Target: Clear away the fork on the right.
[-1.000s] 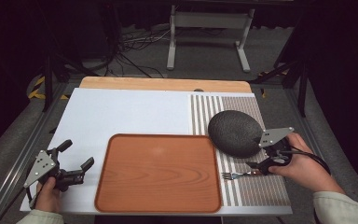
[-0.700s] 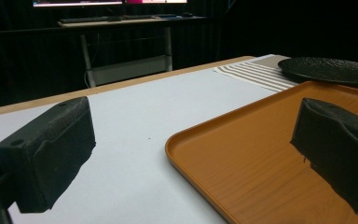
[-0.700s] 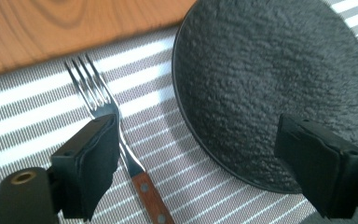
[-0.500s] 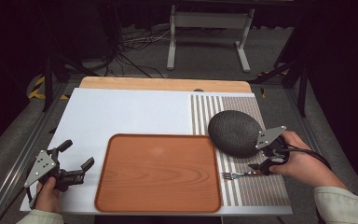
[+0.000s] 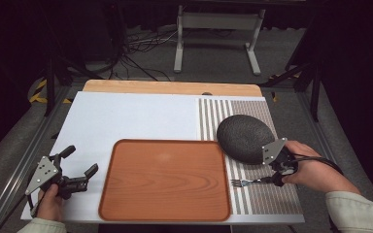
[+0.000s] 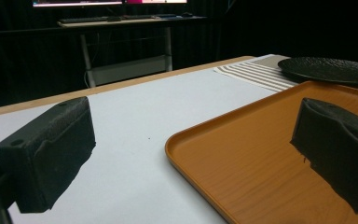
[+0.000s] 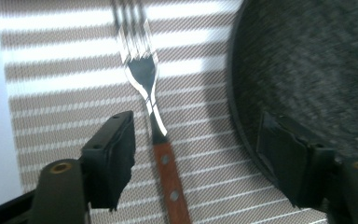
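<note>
Striped mat point(image 7: 51, 88) — tool point(image 7: 200, 158) closing astride fork point(image 7: 161, 154)

our right gripper point(image 7: 196, 163) jaws have just been closing, astride the fork point(image 7: 156, 135) on the striped mat point(image 7: 51, 88), beside the plate point(image 7: 307, 60).

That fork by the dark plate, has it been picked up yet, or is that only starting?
Only starting. The fork lies flat on the striped mat. The right tool straddles its handle, jaws just closing but not yet pressing. The tray holds nothing, and the left tool waits open beside it.
</note>
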